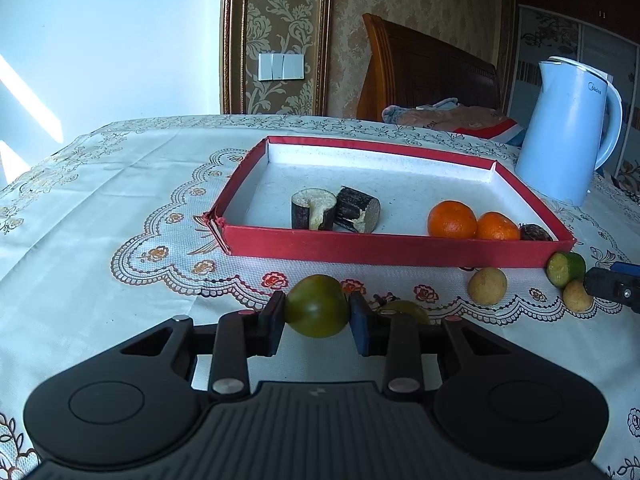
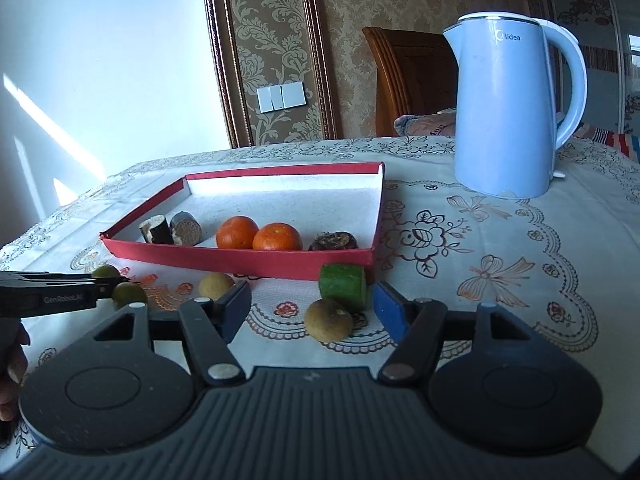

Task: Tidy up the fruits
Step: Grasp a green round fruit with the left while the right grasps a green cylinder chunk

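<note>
Left fingers (image 1: 316,318) pinch a green fruit (image 1: 317,306); right fingers (image 2: 312,306) spread. Bare desk (image 1: 100,208) at ten o'clock of the red tray (image 1: 392,246). Kettle (image 2: 508,116) reads "Midea".

Red tray (image 1: 360,246) showing white inside, holding orange tangerines (image 1: 452,219) and dark cane pieces (image 1: 357,210); pale blue kettle (image 2: 505,120); white tablecloth (image 2: 500,240) showing brown floral lace print; green fruit (image 1: 316,311).

Bright daylight from the left — sharp focus, heavy fisheye bending at edges
</note>
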A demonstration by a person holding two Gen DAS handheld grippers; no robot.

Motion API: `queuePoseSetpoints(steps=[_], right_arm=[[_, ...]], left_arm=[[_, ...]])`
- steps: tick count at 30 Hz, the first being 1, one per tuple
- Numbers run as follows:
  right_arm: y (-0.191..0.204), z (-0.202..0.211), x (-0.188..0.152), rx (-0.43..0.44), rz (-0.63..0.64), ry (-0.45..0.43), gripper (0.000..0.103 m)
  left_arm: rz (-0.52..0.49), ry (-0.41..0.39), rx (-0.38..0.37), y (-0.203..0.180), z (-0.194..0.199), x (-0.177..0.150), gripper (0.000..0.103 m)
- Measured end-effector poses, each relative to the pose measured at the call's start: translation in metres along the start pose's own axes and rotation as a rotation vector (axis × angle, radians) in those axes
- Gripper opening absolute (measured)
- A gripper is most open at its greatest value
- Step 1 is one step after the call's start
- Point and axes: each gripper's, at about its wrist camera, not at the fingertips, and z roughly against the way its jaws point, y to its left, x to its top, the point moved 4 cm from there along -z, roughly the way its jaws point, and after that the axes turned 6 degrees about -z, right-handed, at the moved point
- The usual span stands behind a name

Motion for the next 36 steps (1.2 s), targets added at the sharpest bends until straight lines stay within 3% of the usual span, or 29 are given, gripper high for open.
queuePoseSetpoints(steps=[2,10,17,36], right_arm=[[-0.003,-0.008,0.002,-0.034,0.005,0.024,0.062],[-0.001,-0.021,0.009,-0.057,-0.026,0.049,0.062],[-0.009,-0.044,0.011,-0.088,-0.092,0.115,0.033],[-0.014,-0.039,0.009,-0.069,-0.114,0.059,0.026]], left_arm=[[0.006,-0.015,0.004,0.001,0.002,0.0,0.033],[0.016,-0.035,0.004,0.003,0.004,0.001,0.033],[0.03,-0.055,-0.001,0.006,0.007,0.001,0.033],[0.028,-0.1,0.001,0.004,0.015,0.002,0.033]])
